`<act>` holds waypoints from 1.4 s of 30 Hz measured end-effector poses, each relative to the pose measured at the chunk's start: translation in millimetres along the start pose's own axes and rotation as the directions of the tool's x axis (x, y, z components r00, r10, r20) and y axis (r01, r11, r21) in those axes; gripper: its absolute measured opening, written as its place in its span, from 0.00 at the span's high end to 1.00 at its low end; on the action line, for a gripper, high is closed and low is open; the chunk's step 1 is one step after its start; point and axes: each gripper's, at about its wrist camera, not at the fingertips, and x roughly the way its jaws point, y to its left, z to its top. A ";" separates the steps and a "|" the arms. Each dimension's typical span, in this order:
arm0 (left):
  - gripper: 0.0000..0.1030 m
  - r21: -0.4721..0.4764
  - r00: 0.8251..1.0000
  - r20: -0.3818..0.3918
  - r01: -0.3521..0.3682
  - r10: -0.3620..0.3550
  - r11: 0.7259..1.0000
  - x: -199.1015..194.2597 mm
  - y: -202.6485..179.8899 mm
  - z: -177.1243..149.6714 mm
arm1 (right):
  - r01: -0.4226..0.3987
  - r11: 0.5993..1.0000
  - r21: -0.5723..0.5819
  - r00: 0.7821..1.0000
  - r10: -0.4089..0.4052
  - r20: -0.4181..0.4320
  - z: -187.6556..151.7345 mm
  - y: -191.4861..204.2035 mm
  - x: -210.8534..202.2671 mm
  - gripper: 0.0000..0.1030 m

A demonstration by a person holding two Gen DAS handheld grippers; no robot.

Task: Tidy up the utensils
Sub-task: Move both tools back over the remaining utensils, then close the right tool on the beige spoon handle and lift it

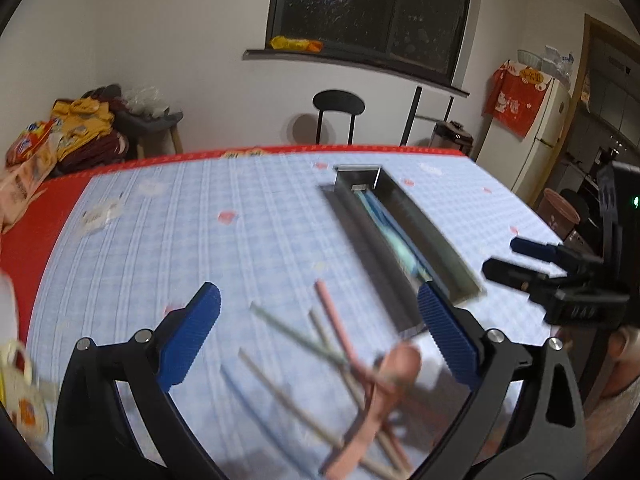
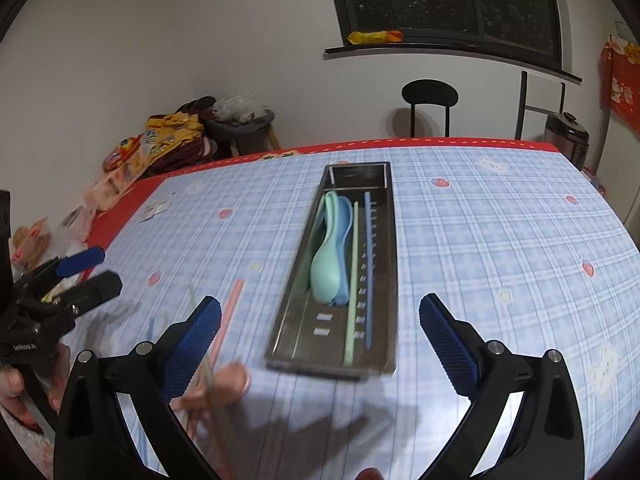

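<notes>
Spoons (image 2: 330, 254) lie in the tray (image 2: 384, 264) — loose chopsticks (image 2: 230, 320) left of it.

My left claw (image 1: 320, 340) hangs wide open over the checked tablecloth (image 1: 180, 240). Between and below my fingers lies a blurred heap of chopsticks (image 1: 296, 336) and a pink spoon (image 1: 396, 368). The metal tray (image 1: 432, 232) sits just beyond my right finger.

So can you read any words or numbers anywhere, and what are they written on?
"Gen..." then blurred letters: small white print on the black body of the left hand-held gripper.
Raised marks on the right hand-held gripper: too blurred to read.
Yellow print on the tablecloth's red edge: too small.
Snack bags and red cloth: unreadable.
</notes>
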 end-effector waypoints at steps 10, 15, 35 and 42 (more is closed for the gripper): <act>0.06 0.005 0.988 -0.122 -0.090 0.090 0.996 -19.6 4.4 -78.7 | -0.082 0.997 -0.004 0.995 0.082 -0.060 -48.8 9.4 -12.5 0.06; 0.06 -0.030 0.980 -0.184 -0.087 0.080 0.996 -21.0 7.7 -106.7 | -0.084 0.996 -0.025 0.992 0.082 -0.095 -72.5 5.5 -20.2 0.06; 0.06 -0.085 0.980 -0.198 -0.053 0.036 0.995 -39.2 4.1 -137.5 | -0.028 0.984 -0.177 0.971 -0.016 -0.240 -135.3 -20.4 -81.6 0.35; 0.06 -0.059 0.984 -0.179 -0.024 0.014 0.998 -41.9 -3.4 -134.1 | -0.135 0.977 0.167 0.949 0.176 -0.263 -151.6 -22.8 -87.7 0.45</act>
